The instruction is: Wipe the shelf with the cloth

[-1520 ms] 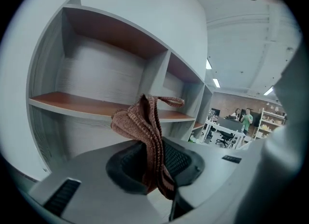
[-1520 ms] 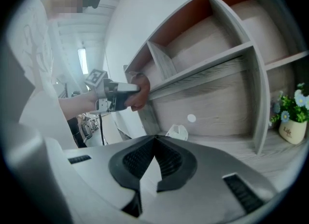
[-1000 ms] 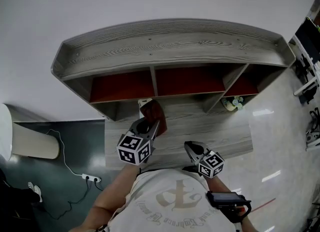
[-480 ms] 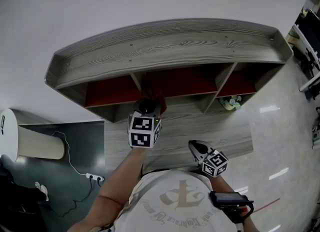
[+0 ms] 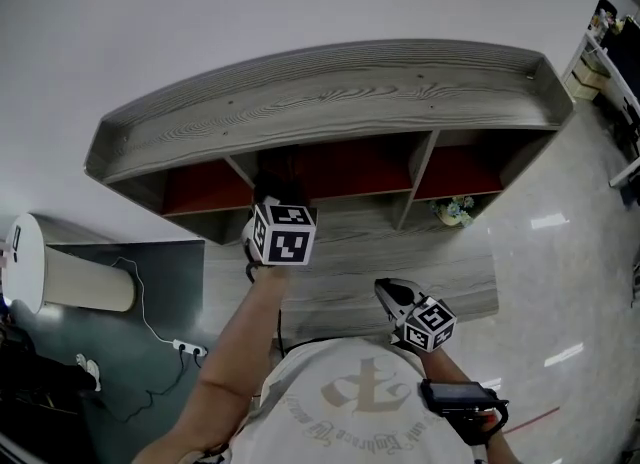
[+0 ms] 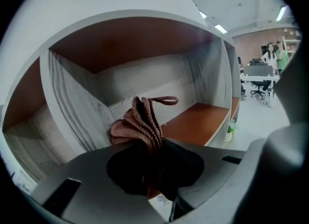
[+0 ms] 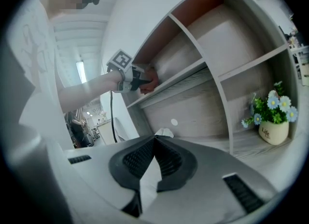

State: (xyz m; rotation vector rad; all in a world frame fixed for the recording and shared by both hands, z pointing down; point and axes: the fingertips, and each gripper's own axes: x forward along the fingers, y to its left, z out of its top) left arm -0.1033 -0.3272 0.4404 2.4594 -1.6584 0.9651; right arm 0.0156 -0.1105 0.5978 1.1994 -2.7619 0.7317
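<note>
Head view: the left gripper [image 5: 277, 200] reached into the shelf [image 5: 330, 92] at the left end of its middle upper bay, far nearer the work than the right gripper [image 5: 386, 292], which hung low by the body. A second earlier the left one was lower, in front of the bays, with the cloth outside them. The right one had hardly moved.

Left gripper view: the jaws were clamped on the bunched cloth [image 6: 140, 121], which stuck out ahead into the bay. The divider [image 6: 67, 105] stood close on the left, and the brown board [image 6: 198, 121] ran away to the right, so a wipe would likely go rightward. Whether the cloth touched the board I could not tell.

Right gripper view: the jaws were closed and empty, aimed at the lower board, with a flowerpot [image 7: 273, 129] to the right.
</note>
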